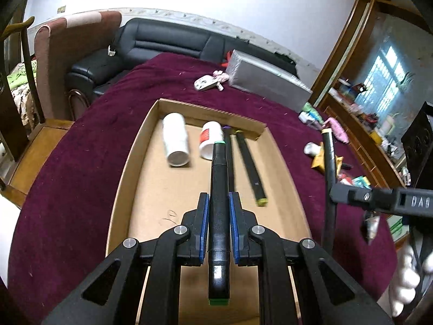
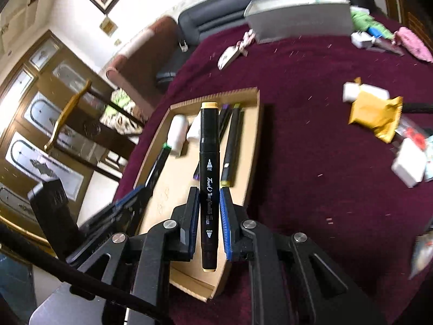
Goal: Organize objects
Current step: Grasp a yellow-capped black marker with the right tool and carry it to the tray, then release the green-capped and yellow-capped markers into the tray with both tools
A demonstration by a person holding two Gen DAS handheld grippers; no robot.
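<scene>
Currently, left wrist view: left gripper (image 1: 218, 211) is clamped on a green-capped marker (image 1: 218, 189), held lengthwise over the cardboard tray (image 1: 130, 168), likely so it drops in parallel with the 2 markers (image 1: 250, 168) lying there; 2 white bottles (image 1: 176, 140) fill the far end, so free floor is nearer; right wrist view: right gripper (image 2: 207, 216) grips a tan-capped marker (image 2: 209, 146) the same way above the tray; loose clutter (image 2: 374, 113) sits on the maroon cloth (image 2: 311, 162), clear of the path.
</scene>
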